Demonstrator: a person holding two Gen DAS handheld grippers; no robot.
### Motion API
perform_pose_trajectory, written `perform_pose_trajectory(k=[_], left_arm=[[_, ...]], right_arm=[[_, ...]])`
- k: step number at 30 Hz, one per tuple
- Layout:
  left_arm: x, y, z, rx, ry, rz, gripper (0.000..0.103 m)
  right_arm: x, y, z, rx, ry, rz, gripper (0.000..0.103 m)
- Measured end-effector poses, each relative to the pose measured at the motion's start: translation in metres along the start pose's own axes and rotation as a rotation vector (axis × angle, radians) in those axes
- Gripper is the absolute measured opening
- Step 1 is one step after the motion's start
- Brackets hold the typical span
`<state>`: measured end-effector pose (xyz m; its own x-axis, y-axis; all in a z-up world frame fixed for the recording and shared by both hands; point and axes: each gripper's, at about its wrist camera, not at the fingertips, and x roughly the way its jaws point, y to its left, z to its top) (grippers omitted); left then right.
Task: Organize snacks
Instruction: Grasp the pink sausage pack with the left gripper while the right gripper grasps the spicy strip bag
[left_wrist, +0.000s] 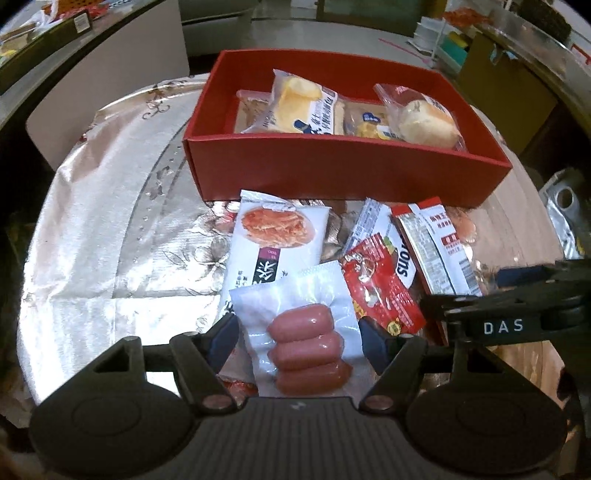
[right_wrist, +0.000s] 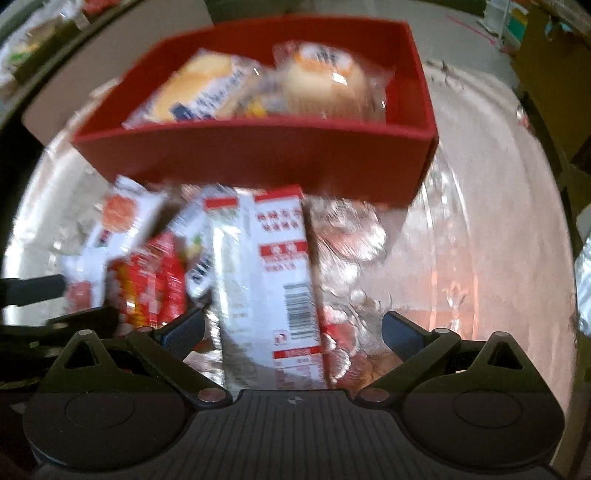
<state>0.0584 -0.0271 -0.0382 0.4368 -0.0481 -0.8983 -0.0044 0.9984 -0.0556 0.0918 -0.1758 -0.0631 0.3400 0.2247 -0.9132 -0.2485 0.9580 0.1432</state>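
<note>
Foil cloth (left_wrist: 92, 258) bare at left, red box (left_wrist: 332, 173) w/ snacks, left tongs (left_wrist: 299, 339) gripping sausage pack (left_wrist: 306, 343)

From my feed I see a round desk (left_wrist: 110, 221) under a shiny floral cloth, a grey floor (left_wrist: 295, 37) beyond it, a white cabinet (left_wrist: 122, 66) left, and cluttered shelving (left_wrist: 443, 40) far right.
</note>
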Motion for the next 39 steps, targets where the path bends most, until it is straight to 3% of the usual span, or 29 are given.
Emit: perform_pose_trajectory(k=[8, 11, 13, 14, 15, 16, 21, 27, 29, 33, 37, 39], left_arm=[[0.006, 0.005, -0.002, 0.006, 0.028, -0.014, 0.065], [0.006, 0.006, -0.001, 0.008, 0.031, -0.02, 0.065], [0.006, 0.007, -0.001, 0.009, 0.032, -0.025, 0.065], [0.006, 0.007, 0.0, 0.008, 0.033, -0.027, 0.065], [0.006, 0.007, 0.0, 0.006, 0.035, -0.029, 0.065], [0.006, 0.008, 0.0, 0.004, 0.036, -0.031, 0.065], [0.003, 0.008, 0.001, 0.001, 0.027, -0.042, 0.065], [-0.003, 0.008, 0.003, -0.007, 0.003, -0.055, 0.065], [-0.008, 0.007, 0.005, -0.005, -0.012, -0.066, 0.055], [-0.017, 0.005, 0.009, 0.002, -0.054, -0.069, 0.054], [-0.015, 0.011, 0.01, -0.015, -0.039, -0.058, 0.055], [-0.011, 0.019, 0.007, -0.049, 0.001, -0.061, 0.064]], right_arm=[[0.004, 0.014, -0.015, -0.118, -0.037, -0.059, 0.103], [0.004, 0.018, -0.014, -0.091, -0.028, -0.07, 0.101], [-0.002, 0.018, -0.011, -0.074, -0.043, -0.066, 0.089], [-0.005, 0.018, -0.01, -0.078, -0.052, -0.057, 0.073], [-0.007, 0.018, -0.01, -0.075, -0.056, -0.034, 0.064], [-0.009, 0.018, -0.009, -0.064, -0.052, -0.017, 0.062], [-0.017, 0.018, -0.011, -0.049, -0.052, 0.011, 0.058], [-0.05, 0.008, -0.01, -0.001, -0.137, 0.062, 0.058], [-0.059, 0.007, -0.011, 0.01, -0.165, 0.081, 0.058], [-0.067, 0.01, -0.005, 0.007, -0.198, 0.102, 0.058], [-0.066, 0.012, -0.001, 0.009, -0.195, 0.101, 0.058], [-0.063, 0.013, 0.0, 0.004, -0.187, 0.11, 0.058]])
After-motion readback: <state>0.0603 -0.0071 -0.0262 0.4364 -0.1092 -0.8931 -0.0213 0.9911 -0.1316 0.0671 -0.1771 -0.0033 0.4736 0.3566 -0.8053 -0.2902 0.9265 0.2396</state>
